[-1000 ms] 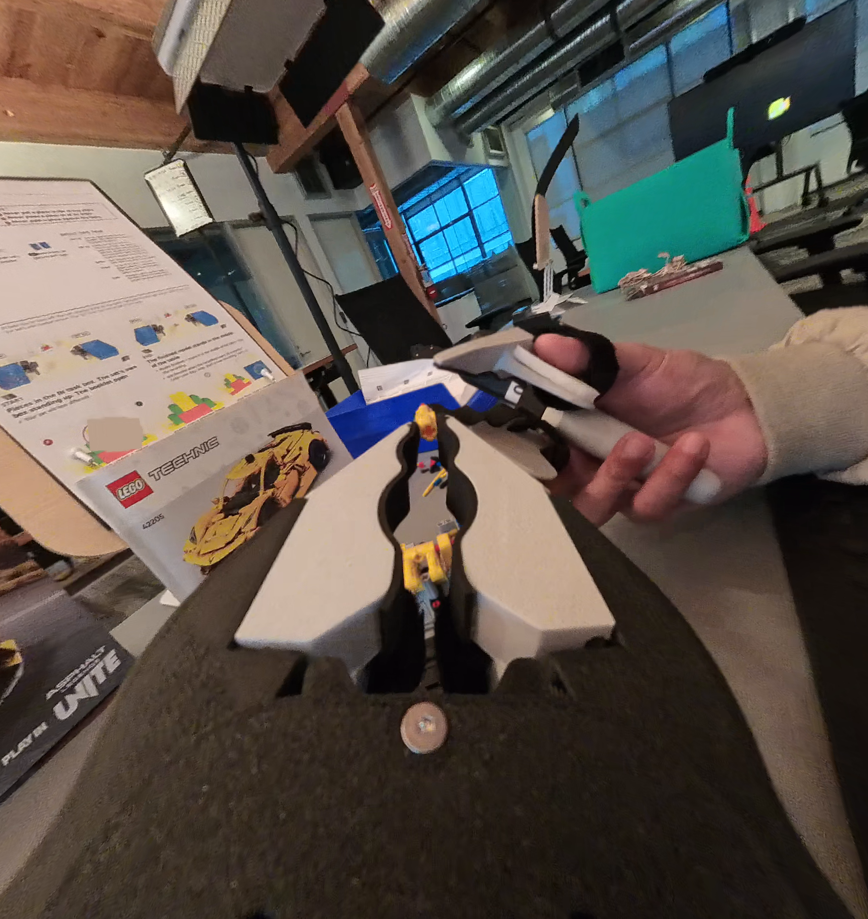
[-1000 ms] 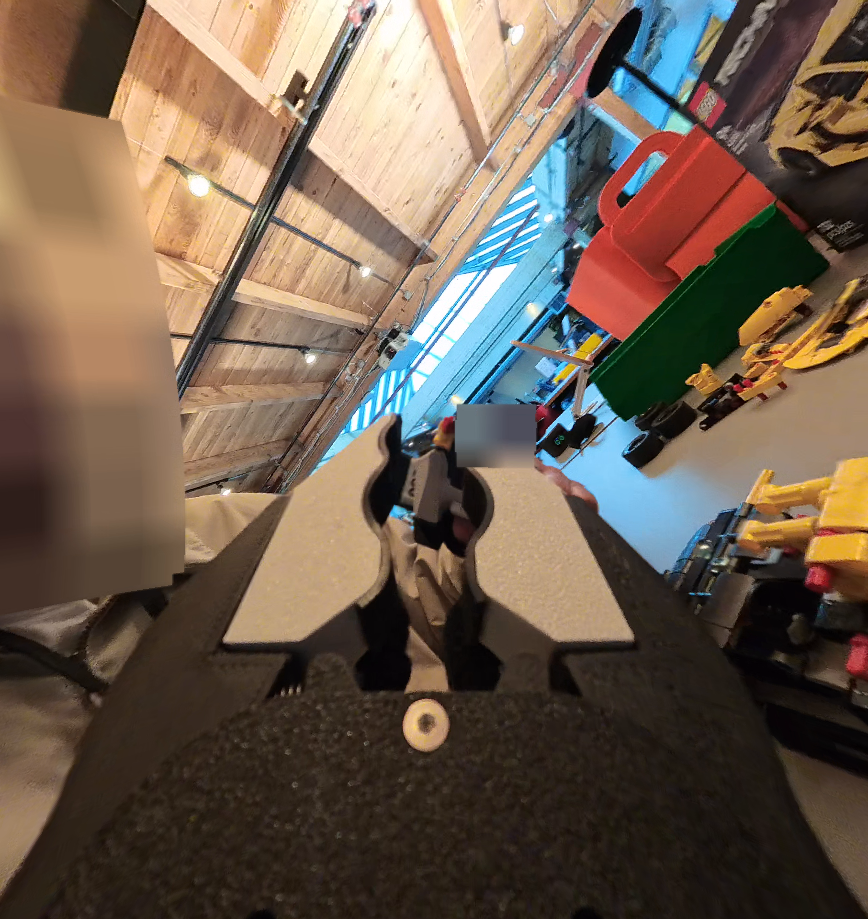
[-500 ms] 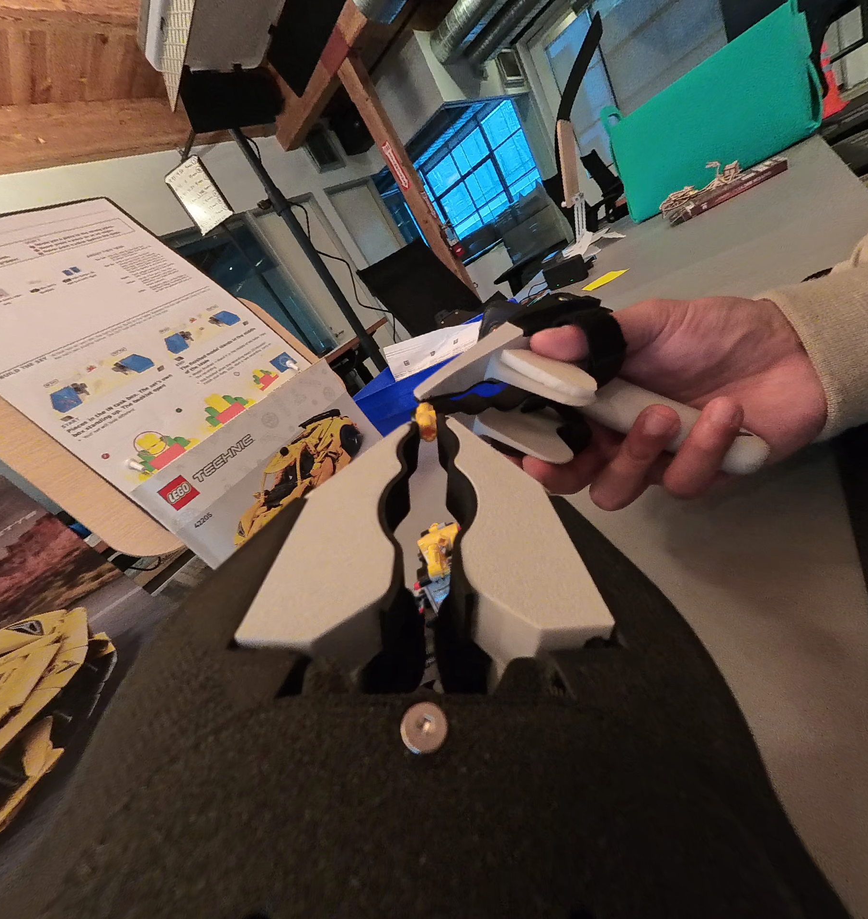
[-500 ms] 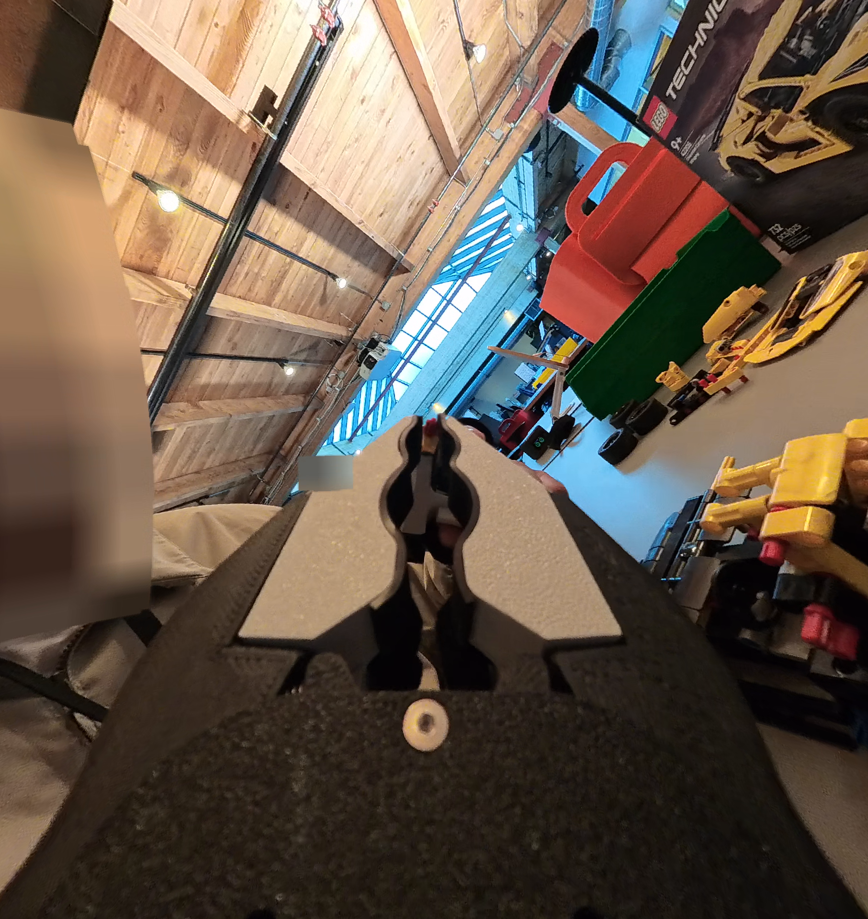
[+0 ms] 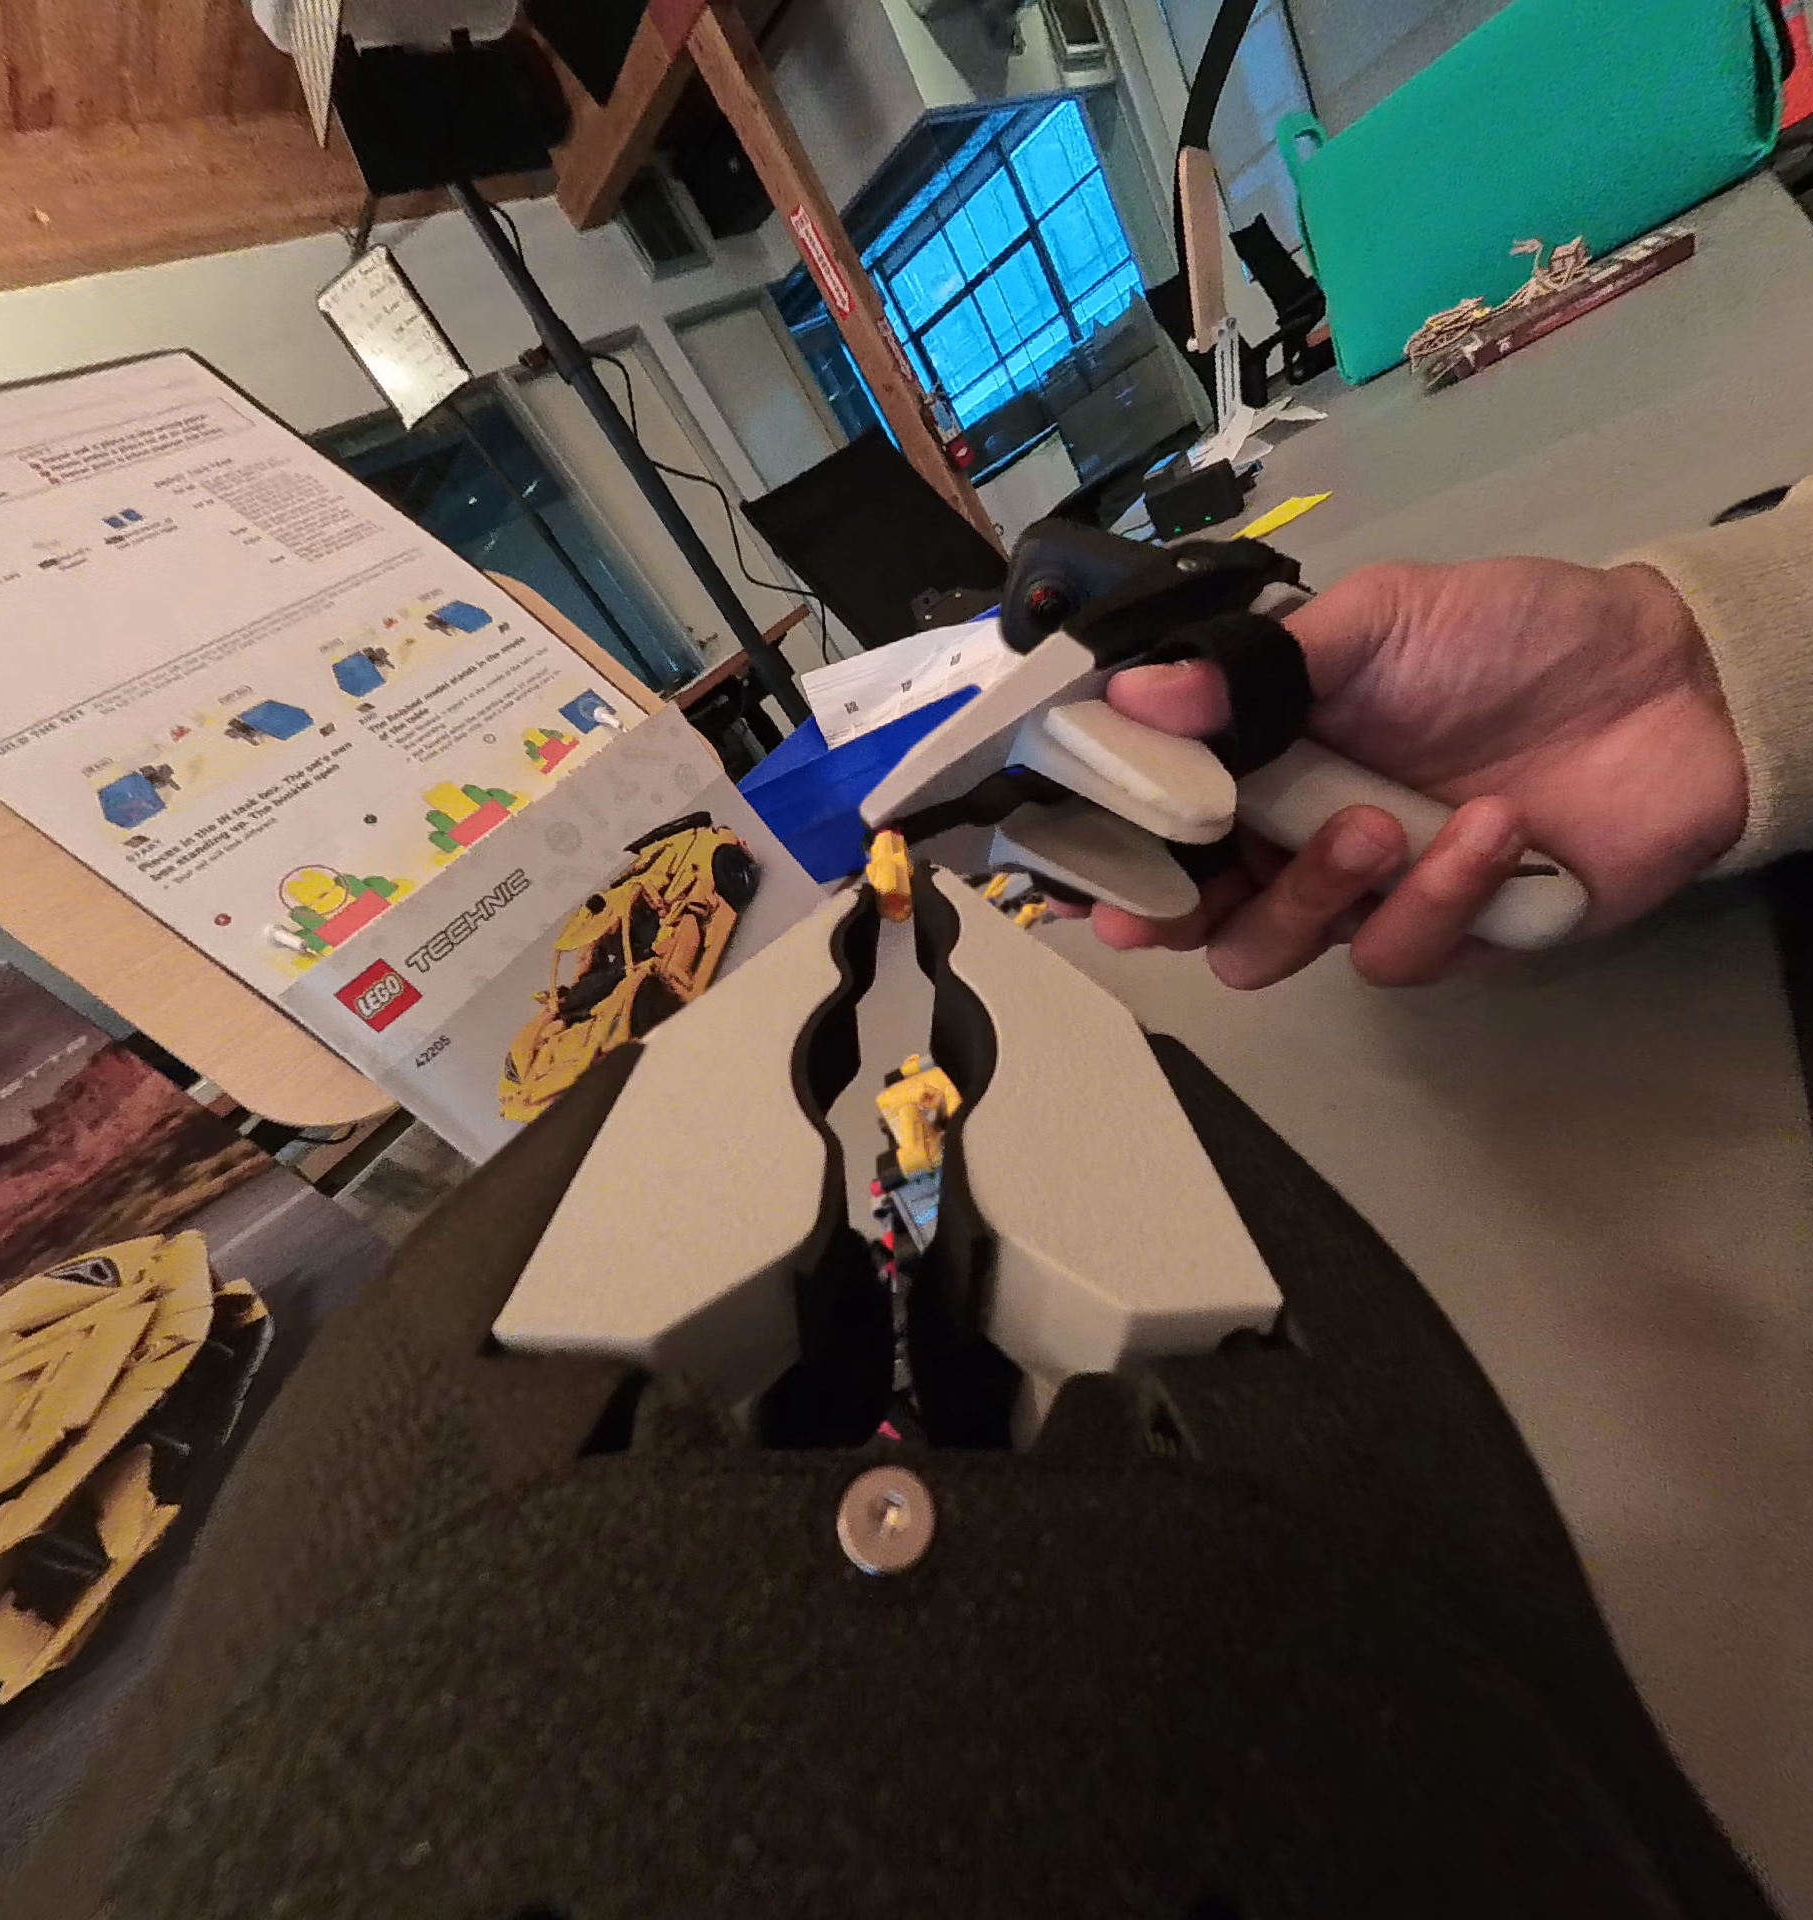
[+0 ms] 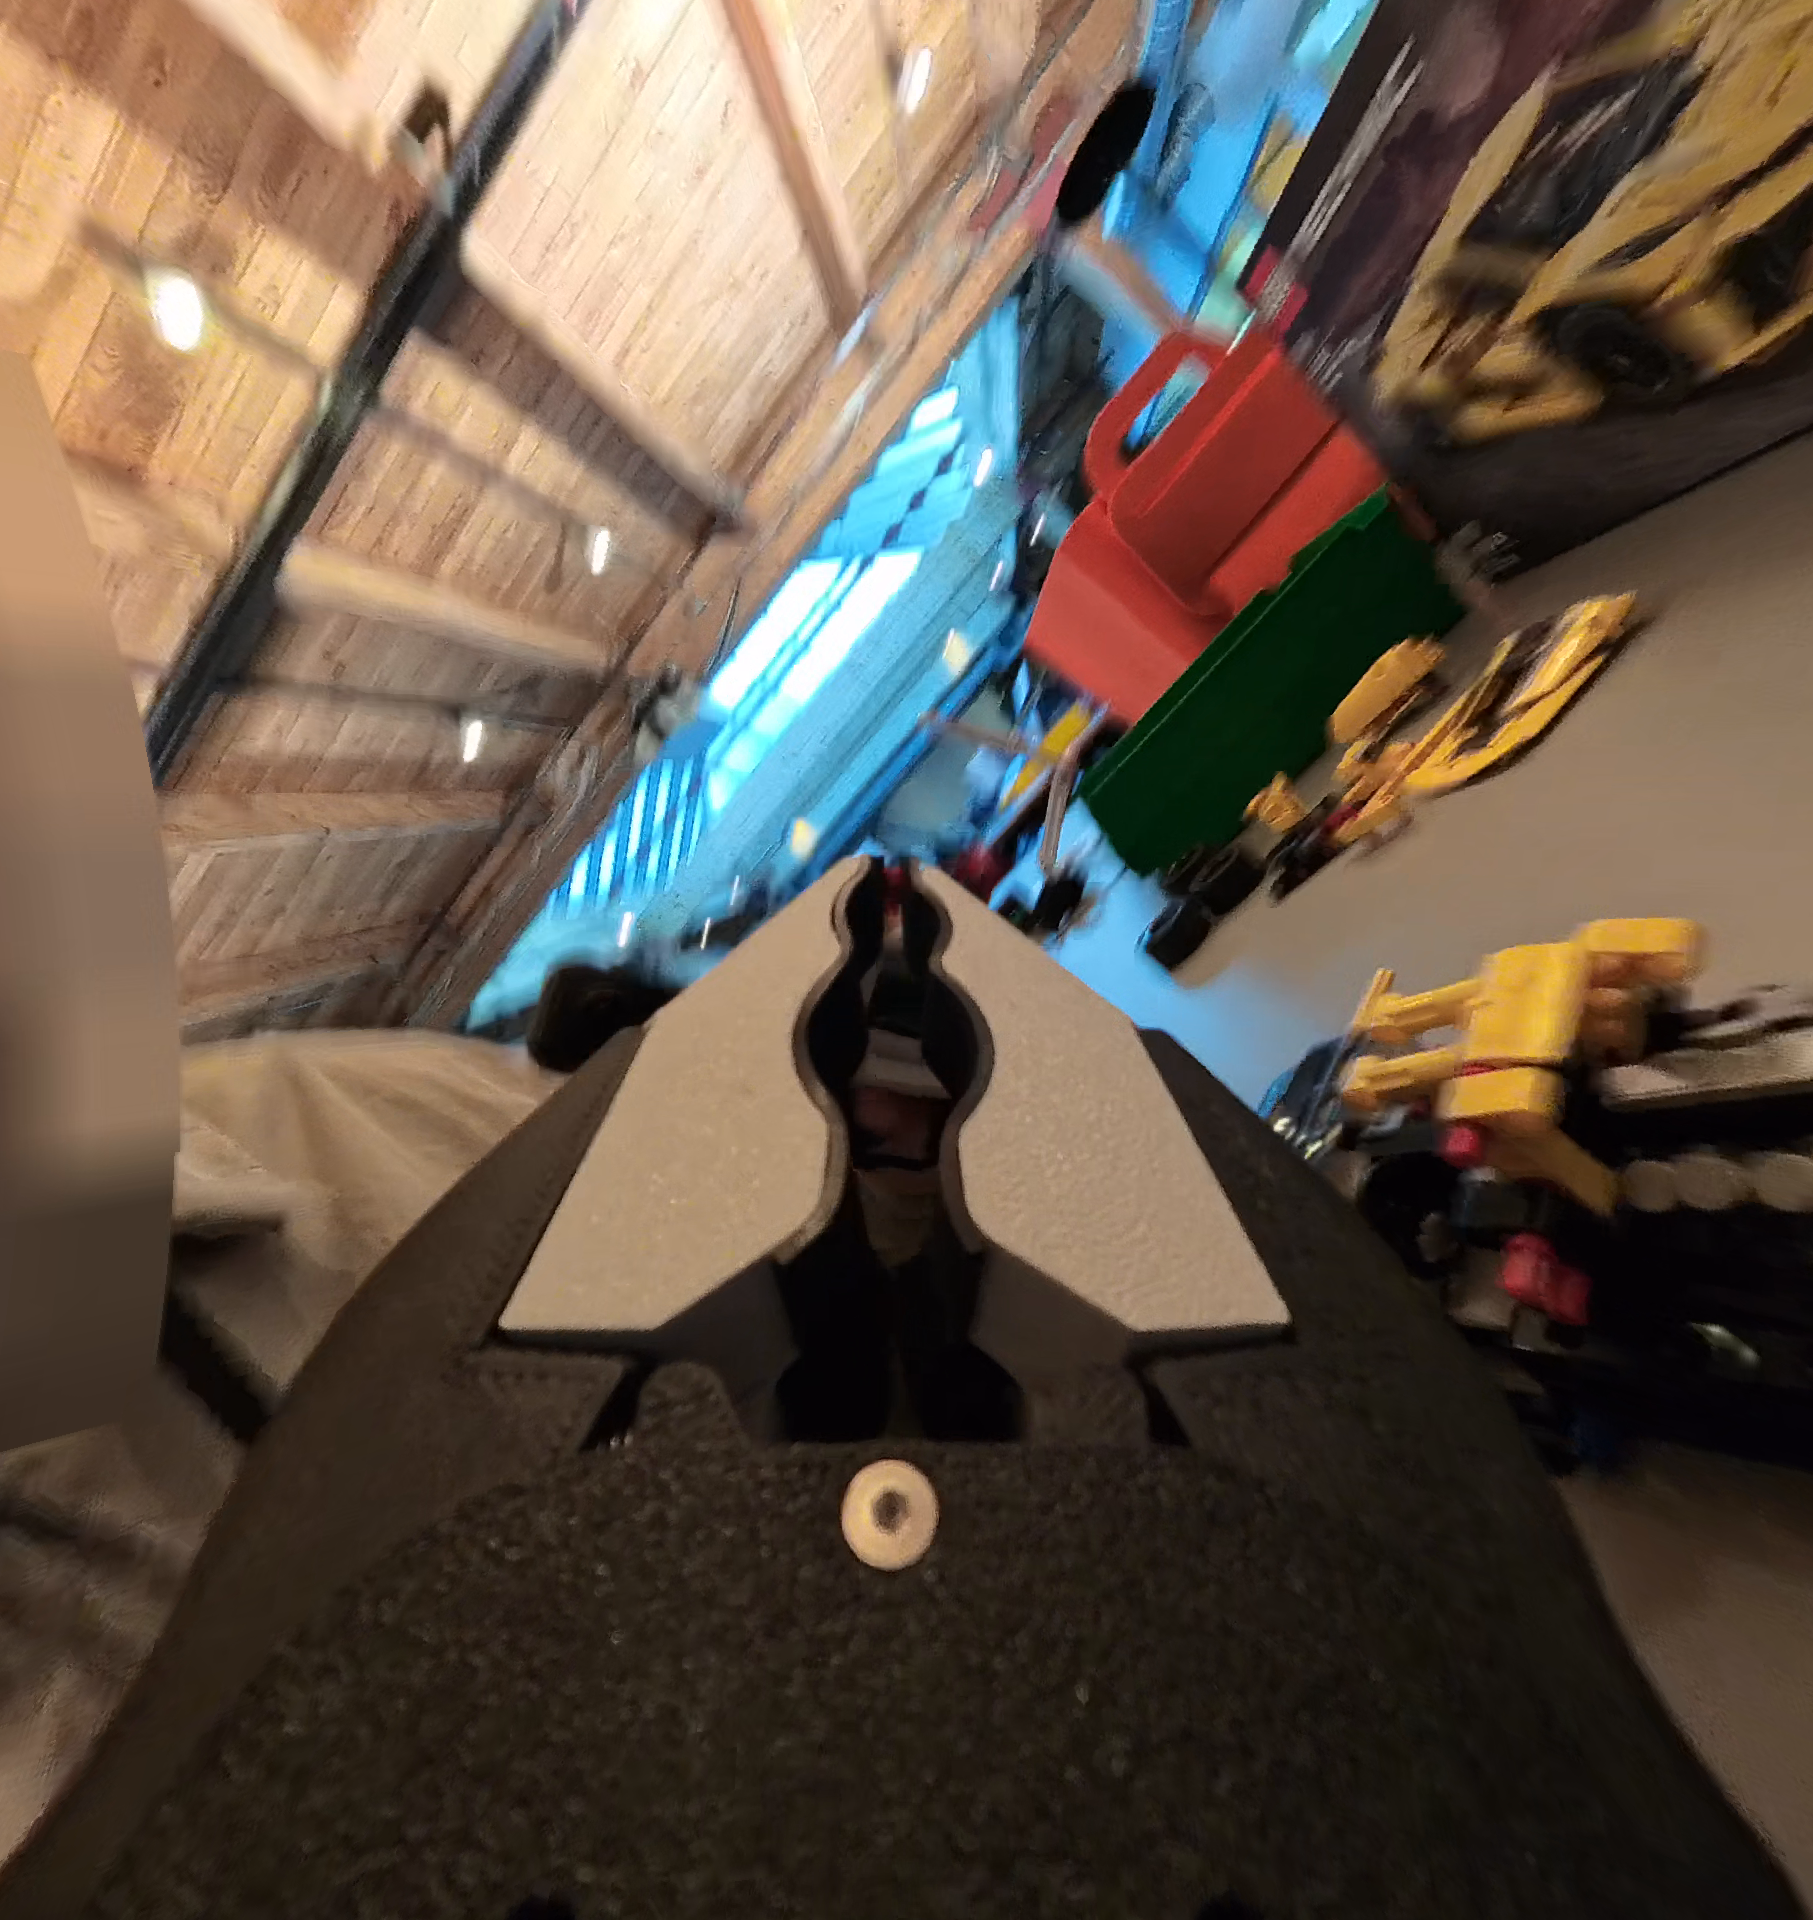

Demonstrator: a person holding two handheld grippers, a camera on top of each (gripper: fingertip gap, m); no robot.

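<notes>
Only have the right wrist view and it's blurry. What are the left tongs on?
Observer: The left tongs pinch a small yellow piece at their very tips.
Operator: My right tongs look shut on a dark, red-tipped bit. Where are they from your side?
Observer: In the left wrist view, their upper tip sits right above the yellow piece. I cannot tell whether they touch.
Operator: What's behind that?
Observer: A blue bin stands just beyond the tips. A booklet with a yellow car on its cover leans to the left of it.
</notes>
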